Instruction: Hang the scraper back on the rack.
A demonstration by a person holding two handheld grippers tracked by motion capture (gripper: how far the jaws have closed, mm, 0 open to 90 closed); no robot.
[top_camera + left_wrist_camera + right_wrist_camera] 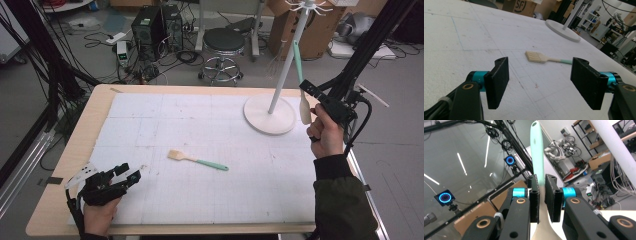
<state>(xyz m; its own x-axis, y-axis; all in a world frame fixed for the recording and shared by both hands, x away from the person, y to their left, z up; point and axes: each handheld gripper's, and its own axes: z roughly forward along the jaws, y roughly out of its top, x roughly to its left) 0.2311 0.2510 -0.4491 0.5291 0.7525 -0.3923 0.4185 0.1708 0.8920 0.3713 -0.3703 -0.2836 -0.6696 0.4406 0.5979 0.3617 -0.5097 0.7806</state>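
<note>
- While the right hand-held gripper [310,92] is raised above the far right corner of the tabletop [65,150], its two black jaws are clamped on a spatula [302,85] with a mint-green handle and a cream blade.
- Seen in the right gripper view, the spatula [537,152] runs up between the jaws, the green handle pointing away from the right hand-held gripper [541,192] and the cream blade end coming out below the pads.
- From the high view the spatula hangs nearly upright, handle up and blade down, clear of the tabletop and just beside the pole of a white stand [270,114].
- That stand has a round flat base resting near the far right corner, and hooks at its top, from which a whisk [274,64] hangs.
- A pastry brush [197,160] with a pale head and green handle lies flat near the middle of the tabletop, well apart from both hands.
- Resting at the near left corner, the left hand-held gripper [131,175] has its jaws spread wide with nothing between them.
- Its own view shows the left hand-held gripper [540,81] aimed across the white mat [150,125] toward the pastry brush [544,58], with the stand base [562,30] farther off.
</note>
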